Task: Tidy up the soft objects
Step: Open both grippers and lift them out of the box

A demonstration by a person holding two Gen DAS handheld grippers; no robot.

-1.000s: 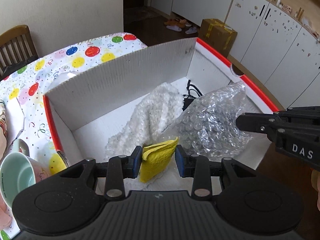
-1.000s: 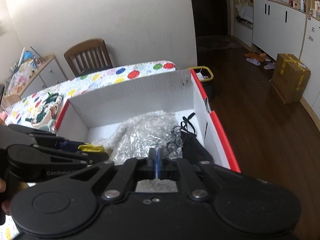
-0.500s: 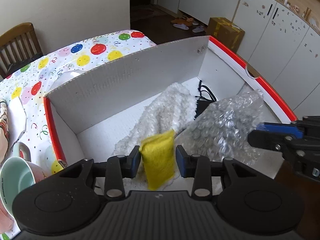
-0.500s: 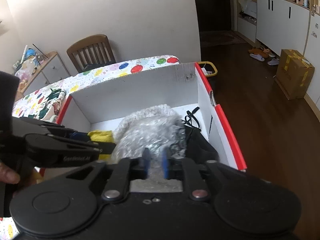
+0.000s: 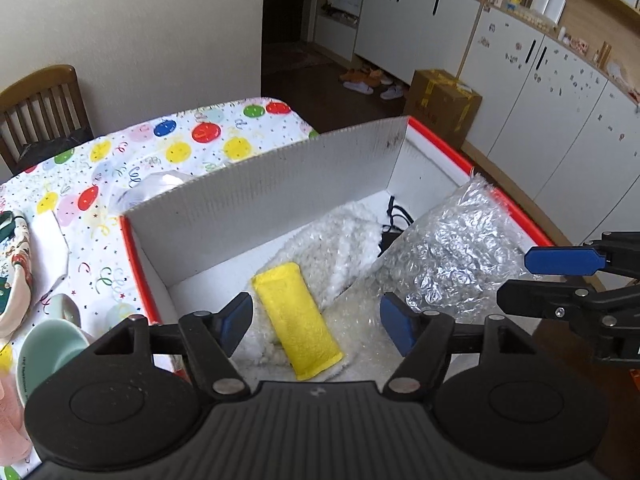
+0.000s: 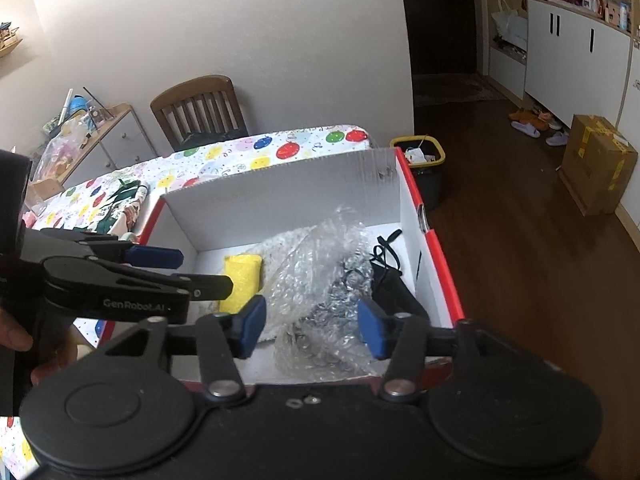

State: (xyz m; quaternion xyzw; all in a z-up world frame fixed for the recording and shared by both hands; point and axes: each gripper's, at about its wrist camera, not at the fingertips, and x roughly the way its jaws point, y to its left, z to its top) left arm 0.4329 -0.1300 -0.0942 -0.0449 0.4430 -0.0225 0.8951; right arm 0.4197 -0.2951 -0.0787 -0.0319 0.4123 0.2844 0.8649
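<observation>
A white box with red rims point(image 5: 256, 200) point(image 6: 280, 196) holds a yellow cloth point(image 5: 298, 320) point(image 6: 242, 280), a fluffy white fabric point(image 5: 336, 248) and a bundle of bubble wrap point(image 5: 452, 248) point(image 6: 324, 280). The yellow cloth lies flat on the white fabric. My left gripper point(image 5: 316, 322) is open and empty just above the cloth. My right gripper point(image 6: 312, 330) is open and empty over the bubble wrap, which rests in the box. Each gripper shows in the other's view, left point(image 6: 176, 268) and right point(image 5: 560, 276).
Black cables and a dark item point(image 6: 388, 272) lie at the box's right end. A mint cup point(image 5: 44, 348) and patterned items stand on the balloon-print tablecloth point(image 5: 160, 148) left of the box. A wooden chair point(image 6: 200, 108) is behind the table.
My left gripper opened and let the yellow cloth drop onto the white fabric. My right gripper opened and let go of the bubble wrap. Both grippers rose and pulled back.
</observation>
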